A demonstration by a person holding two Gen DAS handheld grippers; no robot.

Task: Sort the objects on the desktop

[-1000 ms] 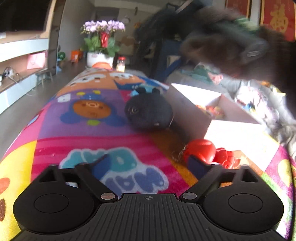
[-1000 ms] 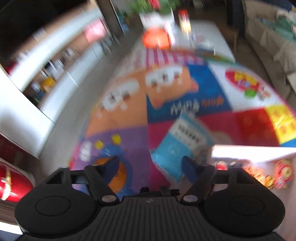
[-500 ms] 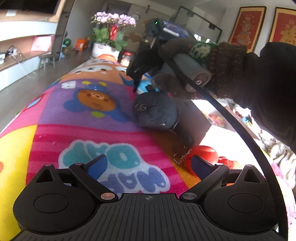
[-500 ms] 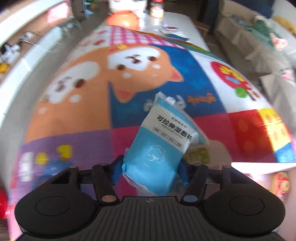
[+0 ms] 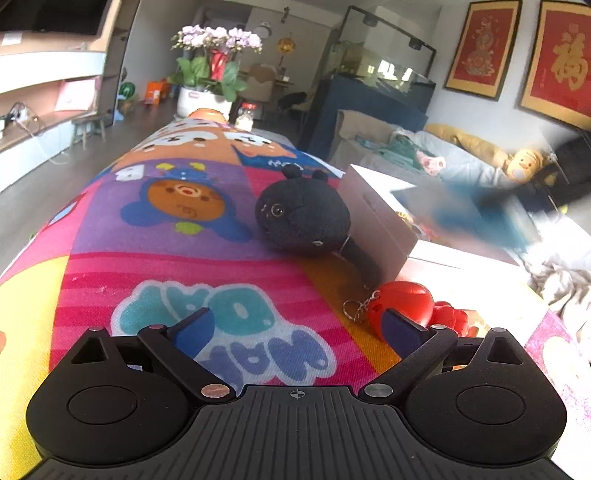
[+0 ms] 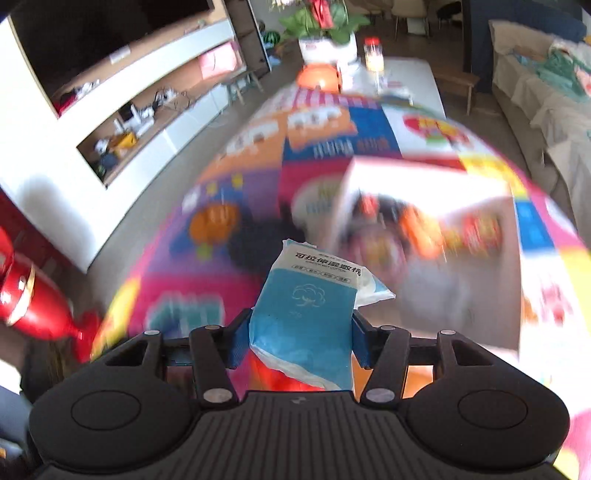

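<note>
Over the patterned tabletop [image 5: 155,258], our right gripper [image 6: 301,343] is closing on the blue pack [image 6: 306,314]; left gripper [image 5: 295,328] wide, empty. Soft pack may slip short of the box [image 6: 424,184].

This is a home living room. Two red framed pictures with gold characters [image 5: 557,70] hang on the right wall above a sofa [image 5: 469,155] heaped with blankets and a soft toy. At the far end of the long table [image 5: 177,236], covered in a bright cartoon cloth, stands a pot of pink flowers [image 5: 212,70] beside a glass jar [image 5: 245,116]. A glass tank [image 5: 384,70] sits on a dark cabinet behind. Along the left wall run white shelves [image 6: 147,122] holding small household clutter, with a dark screen [image 6: 110,33] above.
</note>
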